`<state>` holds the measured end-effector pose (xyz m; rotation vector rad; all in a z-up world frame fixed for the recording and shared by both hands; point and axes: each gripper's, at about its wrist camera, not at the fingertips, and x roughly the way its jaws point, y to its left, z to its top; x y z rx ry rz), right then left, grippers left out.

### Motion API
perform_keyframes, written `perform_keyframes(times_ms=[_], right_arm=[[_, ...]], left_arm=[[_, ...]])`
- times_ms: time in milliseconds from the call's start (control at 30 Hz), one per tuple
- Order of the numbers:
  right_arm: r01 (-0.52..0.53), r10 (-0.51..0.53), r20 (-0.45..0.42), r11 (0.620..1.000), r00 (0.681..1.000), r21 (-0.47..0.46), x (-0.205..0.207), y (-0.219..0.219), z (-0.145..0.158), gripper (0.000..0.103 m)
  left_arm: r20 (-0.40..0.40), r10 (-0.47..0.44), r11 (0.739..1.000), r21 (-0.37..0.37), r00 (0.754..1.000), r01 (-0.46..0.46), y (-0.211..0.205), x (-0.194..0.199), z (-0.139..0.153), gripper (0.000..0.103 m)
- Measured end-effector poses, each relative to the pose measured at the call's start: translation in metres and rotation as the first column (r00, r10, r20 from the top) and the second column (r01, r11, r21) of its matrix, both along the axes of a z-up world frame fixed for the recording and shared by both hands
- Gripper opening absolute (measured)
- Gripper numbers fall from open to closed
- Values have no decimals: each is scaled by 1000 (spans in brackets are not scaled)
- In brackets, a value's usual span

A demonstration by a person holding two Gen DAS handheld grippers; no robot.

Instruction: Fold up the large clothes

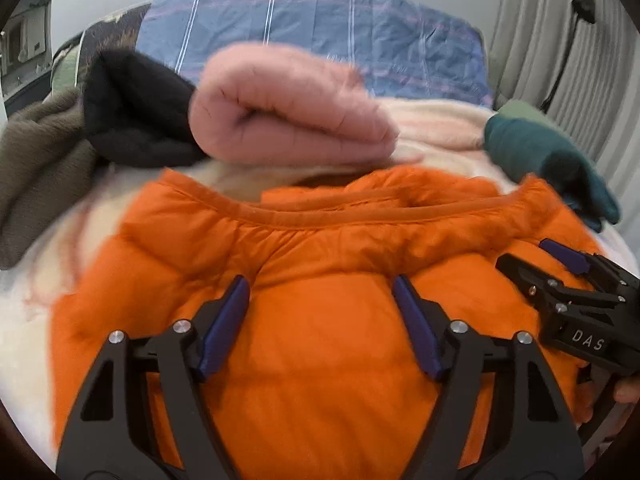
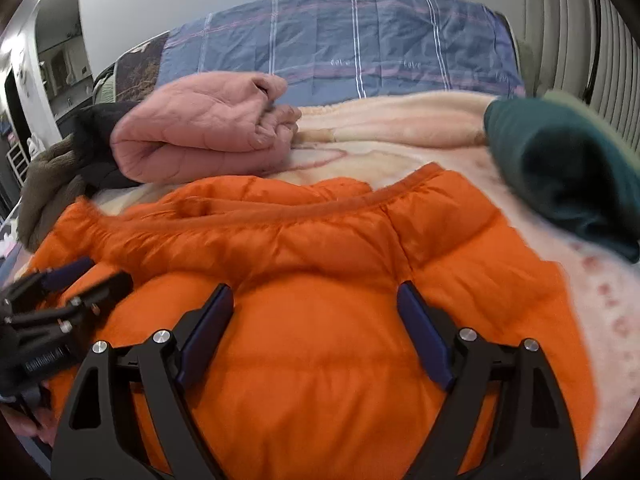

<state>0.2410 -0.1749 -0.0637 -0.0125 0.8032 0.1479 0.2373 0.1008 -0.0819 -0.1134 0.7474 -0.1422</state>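
Left gripper (image 1: 320,292) spread wide above the orange puffer jacket (image 1: 320,360) lying on the cream blanket (image 1: 432,124), right gripper (image 2: 316,300) equally wide, pinching nothing, only right view showed mirror (image 2: 52,52).

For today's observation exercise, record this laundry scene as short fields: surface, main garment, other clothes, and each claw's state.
surface: cream blanket on a bed
main garment: orange puffer jacket, spread out
other clothes: pink quilted bundle, dark green garment, black garment
left claw: open over the jacket
right claw: open over the jacket
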Motion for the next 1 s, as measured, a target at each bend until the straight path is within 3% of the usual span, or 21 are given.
perform_keyframes(times_ms=[67, 167, 267, 333, 467, 533, 600, 700, 767, 833, 867, 1000], right_arm=[[-18, 17, 25, 1000, 1000, 9, -21, -1, 15, 85], [-21, 21, 45, 1000, 999, -8, -49, -5, 24, 86], [7, -7, -30, 1000, 1000, 21, -49, -12, -13, 92], [12, -12, 17, 999, 1000, -32, -51, -6, -35, 92], [17, -17, 2, 997, 1000, -72, -49, 0, -33, 93], [6, -5, 8, 998, 1000, -64, -54, -3, -26, 92], [22, -21, 20, 999, 1000, -45, -71, -6, -12, 91], [-33, 30, 68, 999, 997, 37, -121, -9, 7, 91], [-50, 51, 23, 998, 998, -22, -141, -3, -4, 92], [-44, 40, -59, 997, 997, -58, -139, -2, -35, 95], [-44, 40, -53, 997, 998, -68, -138, 0, -40, 96], [-38, 31, -91, 996, 995, -76, -134, 3, -29, 96]], left_arm=[[53, -32, 999, -19, 998, 33, 5, -24, 20, 76], [84, -66, 997, 44, 994, 62, 4, -47, 30, 81], [-39, -73, 994, 84, 997, 76, -2, -38, -8, 83], [-10, -66, 993, 99, 998, 67, -6, -38, -28, 83], [-32, -51, 985, 162, 998, 56, -13, -36, -28, 83], [-33, -52, 988, 144, 998, 56, -9, -41, -21, 83], [-28, -43, 996, 77, 999, 45, 0, -62, -6, 79], [8, -96, 995, 23, 995, 96, 4, -102, 8, 80], [7, -103, 993, 65, 995, 102, 0, -117, 3, 82], [-25, -99, 987, 122, 995, 101, -5, -119, -19, 85], [-22, -104, 984, 140, 994, 106, -7, -118, -29, 85], [-39, -73, 987, 140, 997, 78, -7, -121, -19, 84]])
